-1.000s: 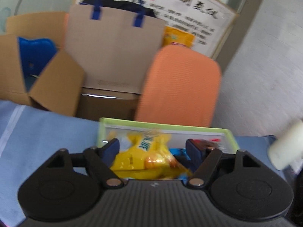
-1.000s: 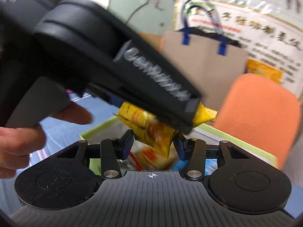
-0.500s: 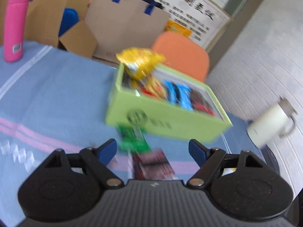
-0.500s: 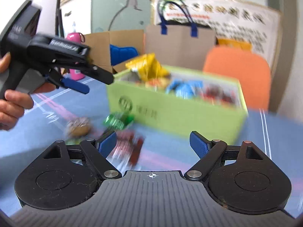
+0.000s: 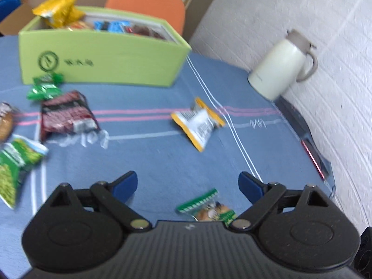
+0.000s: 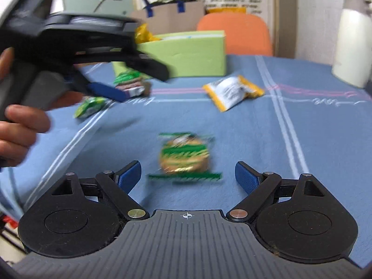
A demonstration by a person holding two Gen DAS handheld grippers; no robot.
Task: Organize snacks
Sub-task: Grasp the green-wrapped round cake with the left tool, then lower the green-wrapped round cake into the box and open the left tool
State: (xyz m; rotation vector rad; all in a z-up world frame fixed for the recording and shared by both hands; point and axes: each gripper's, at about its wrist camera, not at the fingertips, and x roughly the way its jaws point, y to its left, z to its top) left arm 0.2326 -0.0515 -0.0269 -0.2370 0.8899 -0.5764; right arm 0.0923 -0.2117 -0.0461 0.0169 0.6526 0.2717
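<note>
Having pulled back from the green box (image 5: 100,58), both tongs are gaping wide, right tongs (image 6: 187,176) nearer, the cookie packet (image 6: 184,157) lying crosswise at twelve o'clock.

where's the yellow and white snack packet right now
The yellow and white snack packet lies on the blue tablecloth, right of the dark red packet and in front of the green box.

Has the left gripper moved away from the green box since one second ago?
Yes. The left gripper, then over the green box holding a yellow packet, is now open, back above the blue tablecloth, with the box far ahead.
</note>
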